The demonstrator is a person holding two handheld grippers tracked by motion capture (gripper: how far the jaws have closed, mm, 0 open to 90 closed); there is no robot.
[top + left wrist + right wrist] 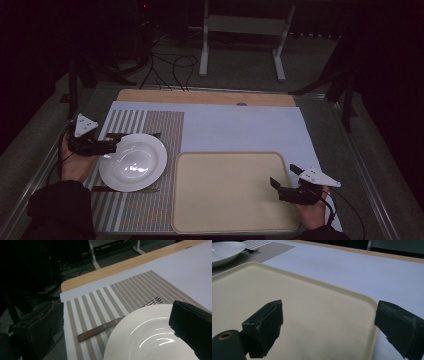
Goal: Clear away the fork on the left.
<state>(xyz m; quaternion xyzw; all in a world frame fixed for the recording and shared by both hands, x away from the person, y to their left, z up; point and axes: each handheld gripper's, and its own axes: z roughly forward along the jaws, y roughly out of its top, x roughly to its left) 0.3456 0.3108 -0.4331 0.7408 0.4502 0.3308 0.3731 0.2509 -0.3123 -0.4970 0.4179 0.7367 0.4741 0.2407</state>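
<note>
A laboratory-type recording room, arranged as a mock dining setting. A wooden table (pixel 205 96) is covered by a pale blue sheet (pixel 240 127), on which a striped placemat (pixel 150 125), a white plate (pixel 132 161) and a cream tray (pixel 232 192) are laid. Beyond the table, loose cables (pixel 172 67) are strewn on a grey carpeted floor (pixel 240 70) beside a white metal stand (pixel 242 30). Dark tripod legs (pixel 345 95) are seen flanking the table.

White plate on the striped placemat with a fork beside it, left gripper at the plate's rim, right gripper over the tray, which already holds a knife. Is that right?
Not quite: the tray holds nothing, as the high view shows. The rest stands: the white plate sits on the striped placemat with a fork beside it, the left gripper at its rim and the right gripper over the tray.
</note>
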